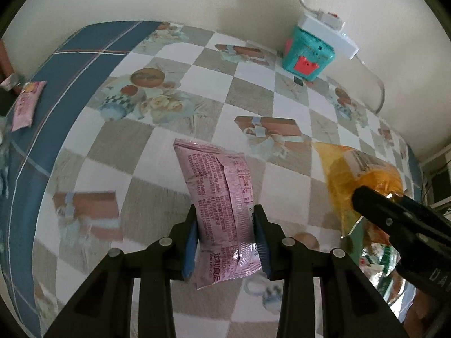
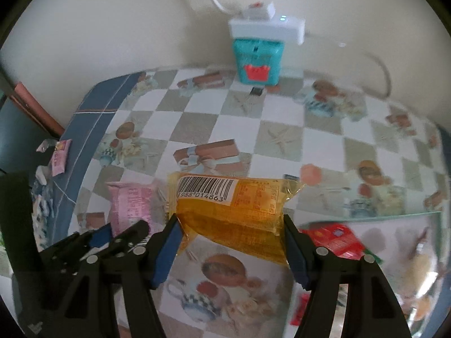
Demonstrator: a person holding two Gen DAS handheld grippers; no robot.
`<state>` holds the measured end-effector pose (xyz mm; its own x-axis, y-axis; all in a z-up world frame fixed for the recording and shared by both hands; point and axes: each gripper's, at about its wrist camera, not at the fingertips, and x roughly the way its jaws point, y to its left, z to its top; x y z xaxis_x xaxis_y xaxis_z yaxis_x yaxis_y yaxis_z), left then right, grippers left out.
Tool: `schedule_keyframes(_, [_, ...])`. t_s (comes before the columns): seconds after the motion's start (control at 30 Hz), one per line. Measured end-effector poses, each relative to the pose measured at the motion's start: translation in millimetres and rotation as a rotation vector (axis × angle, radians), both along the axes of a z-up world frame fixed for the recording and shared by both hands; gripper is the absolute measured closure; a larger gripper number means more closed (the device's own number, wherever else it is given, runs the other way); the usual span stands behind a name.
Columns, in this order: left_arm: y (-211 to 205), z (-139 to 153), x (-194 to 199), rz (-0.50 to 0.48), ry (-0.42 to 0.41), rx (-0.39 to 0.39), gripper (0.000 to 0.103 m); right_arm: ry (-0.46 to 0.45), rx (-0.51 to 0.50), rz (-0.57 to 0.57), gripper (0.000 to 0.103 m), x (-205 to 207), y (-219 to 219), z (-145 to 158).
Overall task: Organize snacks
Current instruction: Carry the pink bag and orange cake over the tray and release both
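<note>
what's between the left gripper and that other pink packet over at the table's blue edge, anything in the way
Nothing visible stands between them. The left gripper is shut on a pink packet, and the checkered tablecloth toward the second pink packet looks bare. The orange packet is off to the right.

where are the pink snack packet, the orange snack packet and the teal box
pink snack packet (image 1: 222, 205), left wrist view, middle of its printed back
orange snack packet (image 2: 234, 214), right wrist view, centre of wrapper
teal box (image 2: 258, 62), right wrist view, front face

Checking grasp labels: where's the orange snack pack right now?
Orange snack pack sits clamped in the right gripper, above the tablecloth, beside the pink packet.
</note>
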<state>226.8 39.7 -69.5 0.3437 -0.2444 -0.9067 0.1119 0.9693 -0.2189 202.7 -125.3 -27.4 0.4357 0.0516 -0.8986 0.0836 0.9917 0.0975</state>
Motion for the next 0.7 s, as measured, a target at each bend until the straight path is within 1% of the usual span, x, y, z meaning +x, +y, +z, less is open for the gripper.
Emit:
schedule_keyframes(0.17, [-6.8,18.7,-26.5,0.023,-0.026,-0.005,0.065,-0.056,-0.028,-0.026,0.032,-38.0,-13.4,23.7])
schedule_keyframes(0.33, [-22.5,44.4,-54.2,0.03,-0.064,0.004,0.065,-0.108,-0.076,-0.06,0.032,-75.2,-23.9,43.5])
schedule_keyframes(0.47, [-41.6,61.1,-75.7,0.027,-0.085,0.018,0.065,-0.14,-0.033,-0.119,0.032,-109.2,-41.6,54.5])
schedule_keyframes(0.6, [-62.0,68.3,-96.1,0.027,-0.09,0.027,0.065,-0.135,-0.01,-0.183,0.032,-133.7,-59.0,56.6])
schedule_keyframes(0.7, [-84.0,71.4,-114.1,0.009,-0.09,0.025,0.065,-0.144,0.031,-0.241,0.032,-154.8,-78.2,58.3])
